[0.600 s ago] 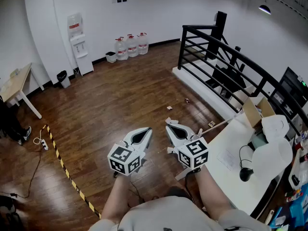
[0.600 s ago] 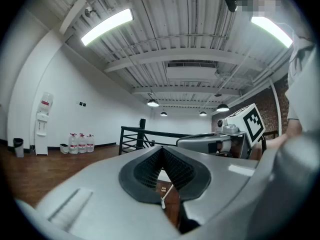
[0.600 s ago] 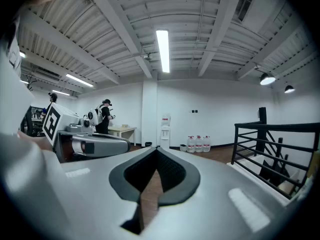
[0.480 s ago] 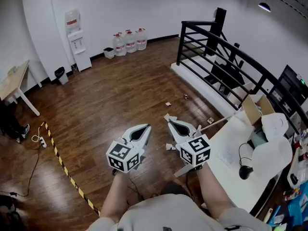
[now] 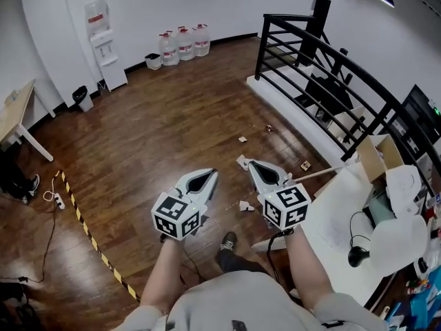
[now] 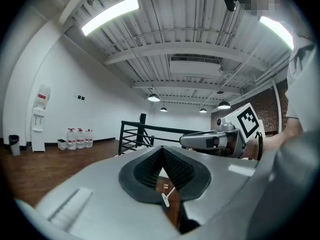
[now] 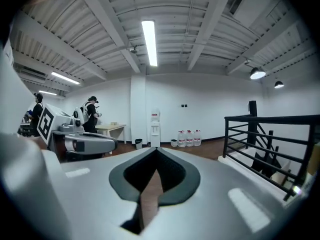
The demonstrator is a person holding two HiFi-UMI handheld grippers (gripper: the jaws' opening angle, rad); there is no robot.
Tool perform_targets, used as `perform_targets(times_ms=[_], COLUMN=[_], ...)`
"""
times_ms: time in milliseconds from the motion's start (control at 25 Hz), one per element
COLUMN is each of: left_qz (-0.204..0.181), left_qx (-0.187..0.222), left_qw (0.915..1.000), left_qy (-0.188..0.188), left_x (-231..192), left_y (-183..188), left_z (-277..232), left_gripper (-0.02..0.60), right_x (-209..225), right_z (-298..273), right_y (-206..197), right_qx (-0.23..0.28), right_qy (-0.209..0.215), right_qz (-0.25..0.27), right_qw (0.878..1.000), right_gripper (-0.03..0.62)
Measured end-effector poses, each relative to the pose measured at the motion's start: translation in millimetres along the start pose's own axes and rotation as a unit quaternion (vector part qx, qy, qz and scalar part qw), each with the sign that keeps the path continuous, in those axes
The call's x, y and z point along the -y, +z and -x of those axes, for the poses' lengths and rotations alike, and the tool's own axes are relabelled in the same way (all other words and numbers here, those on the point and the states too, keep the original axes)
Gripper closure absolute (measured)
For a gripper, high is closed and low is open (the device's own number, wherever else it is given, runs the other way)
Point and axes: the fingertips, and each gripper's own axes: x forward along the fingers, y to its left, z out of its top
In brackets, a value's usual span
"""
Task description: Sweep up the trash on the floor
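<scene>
**Head view, looking steeply down on a dark wooden floor (image 5: 158, 136).** The left gripper (image 5: 208, 174) and right gripper (image 5: 253, 163) are held side by side above the boards. Each has its jaws clenched tip to tip with nothing between them (both gripper views show the pads meeting, with only floor beyond).

The trash lies scattered ahead of the grippers:
- A white paper scrap (image 5: 242, 162) shows just beside the right gripper's tip, at its ten o'clock.
- A smaller white scrap (image 5: 246, 205) lies on the floor between the two grippers.
- A brown piece (image 5: 242, 139) lies at twelve o'clock.
- A darker bit (image 5: 269, 127) lies at one o'clock, near the step under the black railing (image 5: 324, 67).
- A tan chip (image 5: 305, 165) lies at three o'clock.

A pale stick (image 5: 317, 175) slants from beside the right gripper toward the white table (image 5: 337, 219) at four o'clock. A water dispenser (image 5: 98, 43) and water bottles (image 5: 182, 45) stand against the far wall, at eleven o'clock. Yellow-black tape (image 5: 93, 243) crosses the floor at eight o'clock of the left gripper.
</scene>
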Motion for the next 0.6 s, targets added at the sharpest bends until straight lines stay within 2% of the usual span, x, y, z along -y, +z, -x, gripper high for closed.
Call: perform_targets(times_ms=[240, 600], left_qz=[-0.003, -0.015], left_qx=[-0.029, -0.054], left_qw=[0.9992, 0.9939], left_qy=[-0.026, -0.095], left_x=[-51, -72], left_y=[-1, 24], left_z=[-75, -193], left_gripper=[0.577, 0.577], right_x=[63, 161], right_z=[-67, -108], right_y=[5, 28], right_qx=[0.006, 0.017], right_qy=[-0.019, -0.066], right_qz=[-0.025, -0.059], right_qw=[0.999, 0.996], right_gripper=[0.594, 0.594])
